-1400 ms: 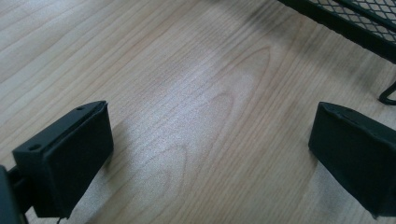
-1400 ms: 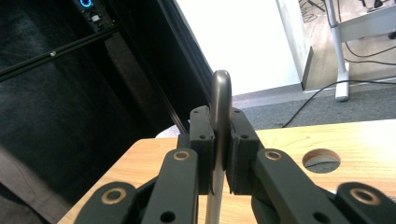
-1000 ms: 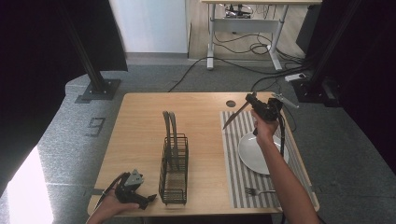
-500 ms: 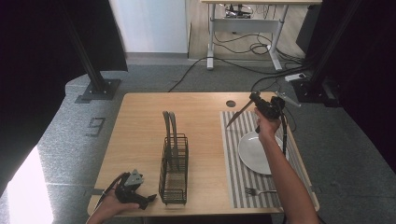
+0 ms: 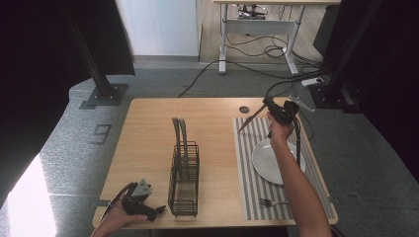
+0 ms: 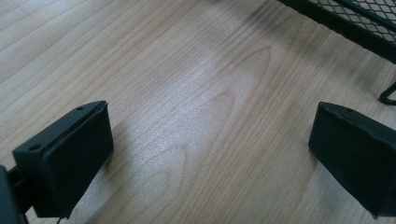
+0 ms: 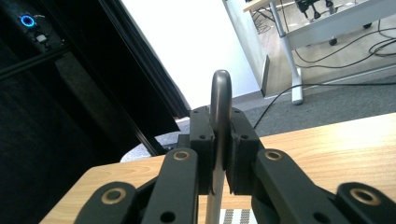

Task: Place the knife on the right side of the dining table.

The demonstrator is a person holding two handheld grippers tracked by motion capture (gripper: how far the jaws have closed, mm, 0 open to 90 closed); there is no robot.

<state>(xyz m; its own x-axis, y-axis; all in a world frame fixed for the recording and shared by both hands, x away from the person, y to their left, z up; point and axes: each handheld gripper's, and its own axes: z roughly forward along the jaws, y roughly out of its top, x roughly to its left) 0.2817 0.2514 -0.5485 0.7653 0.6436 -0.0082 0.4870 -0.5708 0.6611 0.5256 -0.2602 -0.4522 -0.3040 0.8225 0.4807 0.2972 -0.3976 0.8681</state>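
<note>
Your right tongs (image 5: 269, 106) are clamped tight on a slim piece of cutlery, likely a knife (image 5: 251, 120), held in the air above the far end of the striped mat (image 5: 247, 173). In the right gripper view the pads pinch its thin shaft (image 7: 219, 140) edge-on, with the rounded end standing up above them. Seen from above, the knife slants down toward the mat's far left corner, short of the round hole (image 5: 244, 109) in the counter (image 5: 148, 133).

On the mat, nearer you than the tongs, lies the white plate (image 5: 267, 163); your forearm crosses its right side. A fork (image 5: 271, 202) lies near the mat's near edge.

Left of the mat stands the black wire basket (image 5: 184, 177), its handles upright.

Your left tongs (image 5: 148, 211) rest low at the counter's near edge, just left of the basket, jaws wide apart with nothing but bare wood (image 6: 196, 116) between them.
</note>
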